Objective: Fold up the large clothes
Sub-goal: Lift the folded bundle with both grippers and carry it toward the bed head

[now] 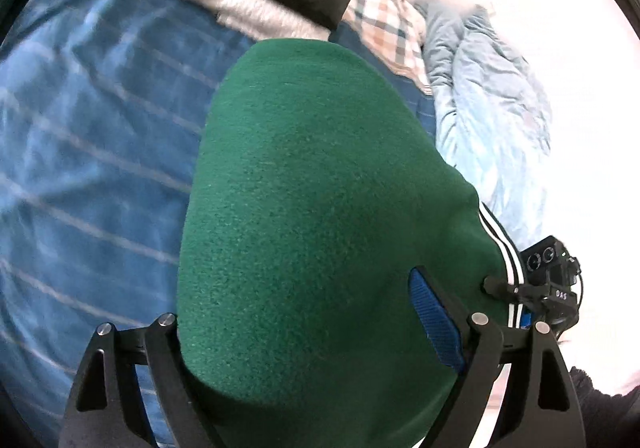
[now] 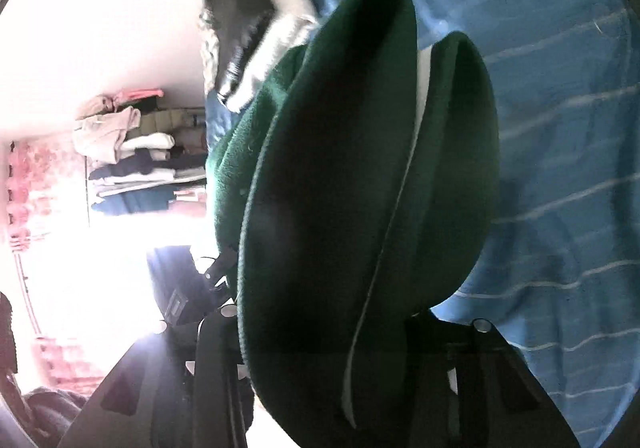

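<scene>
We are gripping the green garment (image 1: 320,208) with both tools. Our left gripper (image 1: 316,332) is clamping a thick fold of it at the bottom centre of the left view, the cloth filling the frame's middle above the blue striped bedsheet (image 1: 88,136). Our right gripper (image 2: 352,328) is clamping bunched folds of the same garment at that view's lower centre.

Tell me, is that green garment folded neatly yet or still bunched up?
Still bunched. The green garment drapes in loose rolls over both tools, lifted above the blue striped bedsheet, with thick doubled-over lobes rather than flat layers.
</scene>
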Action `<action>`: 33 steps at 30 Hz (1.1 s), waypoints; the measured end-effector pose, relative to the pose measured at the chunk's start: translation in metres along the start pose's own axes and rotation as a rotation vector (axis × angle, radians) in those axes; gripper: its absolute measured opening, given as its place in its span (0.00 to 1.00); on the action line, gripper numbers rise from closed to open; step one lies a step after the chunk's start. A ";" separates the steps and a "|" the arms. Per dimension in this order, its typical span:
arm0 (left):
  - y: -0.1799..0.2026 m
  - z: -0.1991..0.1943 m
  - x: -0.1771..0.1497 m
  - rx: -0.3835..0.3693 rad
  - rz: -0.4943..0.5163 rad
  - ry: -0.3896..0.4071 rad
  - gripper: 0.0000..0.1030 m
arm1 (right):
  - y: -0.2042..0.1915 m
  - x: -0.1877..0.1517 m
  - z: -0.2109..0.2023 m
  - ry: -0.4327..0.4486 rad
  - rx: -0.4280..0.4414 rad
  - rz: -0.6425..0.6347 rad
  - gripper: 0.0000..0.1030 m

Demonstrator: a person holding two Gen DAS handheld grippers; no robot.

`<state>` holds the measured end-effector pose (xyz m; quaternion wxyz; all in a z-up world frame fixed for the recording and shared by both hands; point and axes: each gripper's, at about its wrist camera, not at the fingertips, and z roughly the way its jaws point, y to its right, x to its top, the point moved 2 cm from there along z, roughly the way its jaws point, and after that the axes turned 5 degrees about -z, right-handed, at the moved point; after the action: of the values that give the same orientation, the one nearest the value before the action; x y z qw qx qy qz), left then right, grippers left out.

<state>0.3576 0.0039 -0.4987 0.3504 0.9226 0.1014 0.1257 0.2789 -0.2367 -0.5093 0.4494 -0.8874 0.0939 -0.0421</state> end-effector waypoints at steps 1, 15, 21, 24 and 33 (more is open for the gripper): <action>0.000 -0.007 0.007 -0.011 0.009 -0.001 0.84 | -0.017 0.002 0.000 0.026 0.024 0.004 0.37; -0.105 0.051 0.127 0.184 0.102 -0.143 0.84 | 0.050 0.068 0.120 -0.092 -0.254 0.102 0.81; -0.111 0.061 0.119 0.120 0.126 -0.133 0.85 | 0.087 0.061 0.123 -0.065 -0.092 0.114 0.98; -0.109 0.072 0.122 0.099 0.124 -0.144 0.86 | 0.083 0.067 0.136 -0.062 -0.016 0.089 0.98; -0.097 0.052 0.127 0.079 0.144 -0.134 0.86 | 0.033 0.069 0.117 -0.036 0.057 0.063 0.41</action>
<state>0.4845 0.0783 -0.5812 0.3096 0.9470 0.0159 0.0843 0.3607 -0.1774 -0.6060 0.4773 -0.8714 0.1124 -0.0146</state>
